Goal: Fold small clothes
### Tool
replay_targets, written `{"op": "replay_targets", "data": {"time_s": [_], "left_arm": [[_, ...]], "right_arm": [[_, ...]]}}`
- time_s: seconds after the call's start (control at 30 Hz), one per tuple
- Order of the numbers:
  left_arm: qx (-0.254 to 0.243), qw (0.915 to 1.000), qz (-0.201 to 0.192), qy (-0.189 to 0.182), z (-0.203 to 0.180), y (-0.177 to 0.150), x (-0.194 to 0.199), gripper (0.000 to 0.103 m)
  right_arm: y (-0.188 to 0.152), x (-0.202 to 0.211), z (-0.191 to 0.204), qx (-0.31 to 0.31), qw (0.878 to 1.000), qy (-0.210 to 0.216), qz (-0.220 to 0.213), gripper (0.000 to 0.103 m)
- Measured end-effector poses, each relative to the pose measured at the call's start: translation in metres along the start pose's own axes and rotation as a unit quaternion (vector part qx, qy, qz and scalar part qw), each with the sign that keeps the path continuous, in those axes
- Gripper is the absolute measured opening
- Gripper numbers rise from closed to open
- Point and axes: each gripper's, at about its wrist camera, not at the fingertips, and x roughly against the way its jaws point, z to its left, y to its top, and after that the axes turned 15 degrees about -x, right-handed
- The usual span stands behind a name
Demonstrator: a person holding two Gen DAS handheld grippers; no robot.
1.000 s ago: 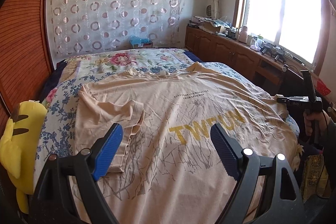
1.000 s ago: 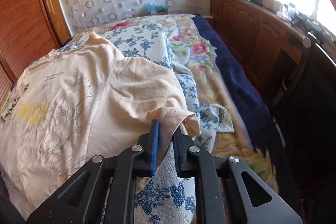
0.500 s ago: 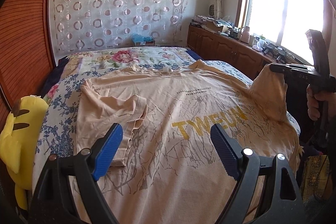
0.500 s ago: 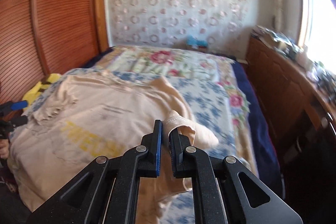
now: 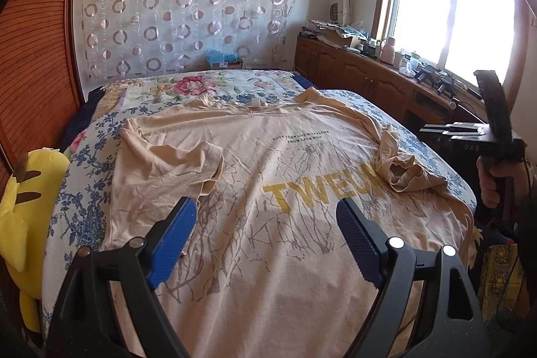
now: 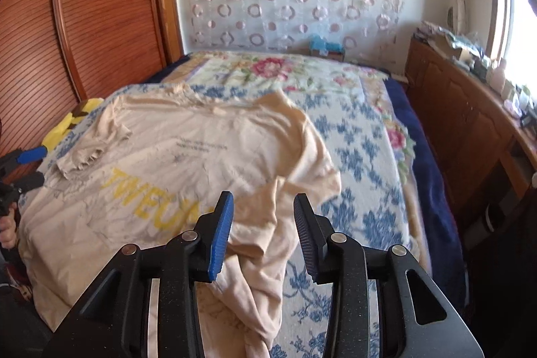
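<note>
**Right sleeve folded in, body fold next**

You're letting go w/ the right gripper (image 6: 263, 230): fingers have just been opening, the crumpled sleeve (image 5: 407, 173) lying loose below them. The soft, wrinkled beige cotton T-shirt (image 5: 268, 190) is lying flat on the floral bed (image 6: 362, 163). Left gripper (image 5: 266, 239) is hovering wide, empty. Next, prob. smoothing that bunched sleeve.

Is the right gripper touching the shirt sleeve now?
Apart. The left wrist view shows the right gripper raised, while the sleeve lies crumpled on the shirt.
</note>
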Motion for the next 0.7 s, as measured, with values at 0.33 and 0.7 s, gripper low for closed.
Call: {"op": "replay_targets", "data": {"time_s": [0.33, 0.7], "left_arm": [[-0.006, 1.0000, 0.004, -0.006, -0.007, -0.002, -0.001, 0.086], [-0.004, 0.9999, 0.007, -0.006, -0.008, -0.006, -0.004, 0.086]], "right_arm": [[-0.026, -0.050, -0.004, -0.021, 0.998, -0.009, 0.065, 0.032], [0.004, -0.050, 0.038, 0.035, 0.998, 0.030, 0.031, 0.003]]}}
